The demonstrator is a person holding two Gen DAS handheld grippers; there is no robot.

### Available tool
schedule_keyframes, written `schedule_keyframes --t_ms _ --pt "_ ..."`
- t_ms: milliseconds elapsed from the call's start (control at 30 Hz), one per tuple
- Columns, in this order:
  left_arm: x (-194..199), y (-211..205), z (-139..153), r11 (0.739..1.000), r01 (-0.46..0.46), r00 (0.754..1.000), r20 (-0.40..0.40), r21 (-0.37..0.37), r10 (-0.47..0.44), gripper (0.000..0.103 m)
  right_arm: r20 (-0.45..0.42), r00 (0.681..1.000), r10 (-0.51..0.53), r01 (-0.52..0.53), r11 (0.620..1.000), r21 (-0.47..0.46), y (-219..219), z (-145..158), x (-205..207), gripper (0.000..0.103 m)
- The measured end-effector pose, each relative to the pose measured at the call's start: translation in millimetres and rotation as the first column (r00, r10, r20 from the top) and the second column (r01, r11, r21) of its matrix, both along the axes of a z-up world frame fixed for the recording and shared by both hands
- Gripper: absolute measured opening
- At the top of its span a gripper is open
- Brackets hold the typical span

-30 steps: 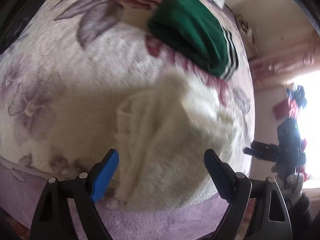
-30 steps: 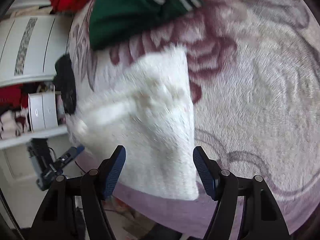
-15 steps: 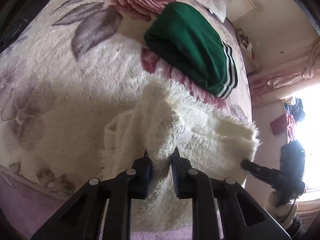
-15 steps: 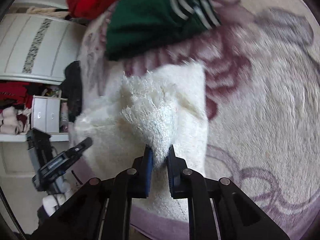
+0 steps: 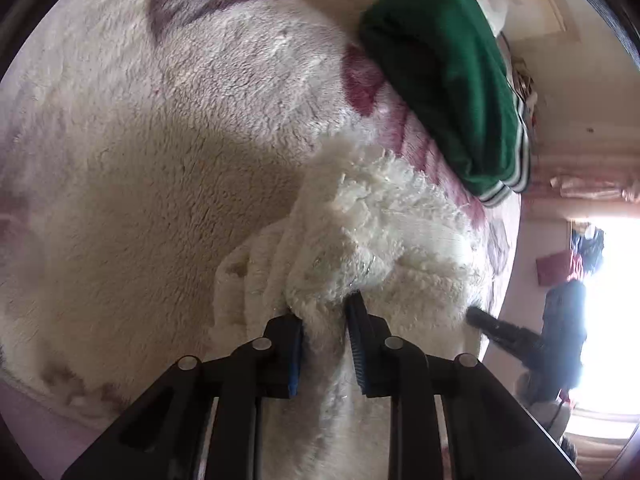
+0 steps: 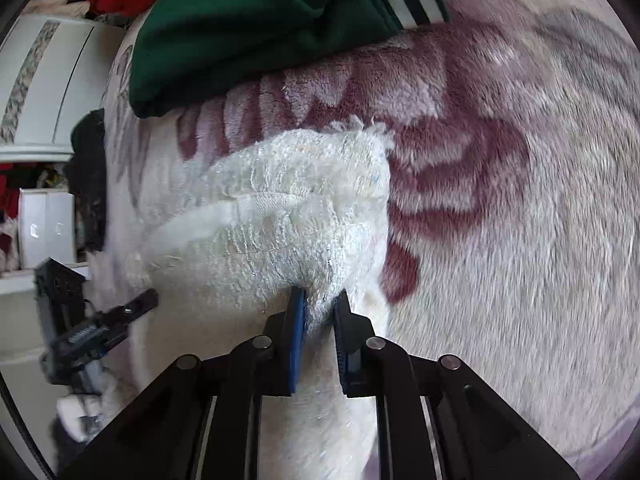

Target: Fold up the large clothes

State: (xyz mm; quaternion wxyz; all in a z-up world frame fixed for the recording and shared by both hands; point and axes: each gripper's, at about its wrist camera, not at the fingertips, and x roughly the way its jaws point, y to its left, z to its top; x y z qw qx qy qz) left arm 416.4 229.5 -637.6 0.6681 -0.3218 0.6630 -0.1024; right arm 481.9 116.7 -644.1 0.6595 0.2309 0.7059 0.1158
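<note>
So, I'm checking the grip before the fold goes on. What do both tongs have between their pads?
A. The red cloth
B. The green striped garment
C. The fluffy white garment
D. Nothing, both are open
C: the left tongs and the right tongs are each pinched on a bunch of the fluffy white garment; the green striped garment lies apart, untouched.

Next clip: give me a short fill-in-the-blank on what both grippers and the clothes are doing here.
1. Both the left gripper and the right gripper are shut on the ____ garment.
2. The folded garment with white stripes is ____.
3. Everything lies on a blanket printed with ____.

Answers: white; green; flowers
</note>
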Motion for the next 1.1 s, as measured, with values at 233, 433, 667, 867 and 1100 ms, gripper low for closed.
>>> schedule_keyframes --t_ms 233,433,667,867,1100 --pt "-53 22 37 0.983 -0.074 0.996 0.037 -0.167 0.082 0.053 -0.078 0.996 -0.049 0.065 0.974 0.215 -53 22 -58 0.050" --pt "-104 10 18 0.980 -0.093 0.995 0.004 -0.174 0.095 0.064 -0.212 0.977 0.010 0.044 0.967 0.249 -60 -27 -126 0.052" --pt "-90 -12 42 0.997 -0.079 0.980 0.183 -0.022 0.082 0.023 -0.035 0.999 -0.031 0.040 0.959 0.280 -48 -5 -131 0.023" --pt "-59 6 45 0.988 -0.149 0.968 0.199 -0.045 0.155 0.019 0.109 0.991 -0.075 0.044 0.964 0.264 -60 36 -113 0.019" --pt "-46 13 0 0.994 -0.094 0.992 0.073 -0.063 0.099 0.019 -0.047 0.999 0.017 -0.009 0.984 0.177 -68 -17 -113 0.023"
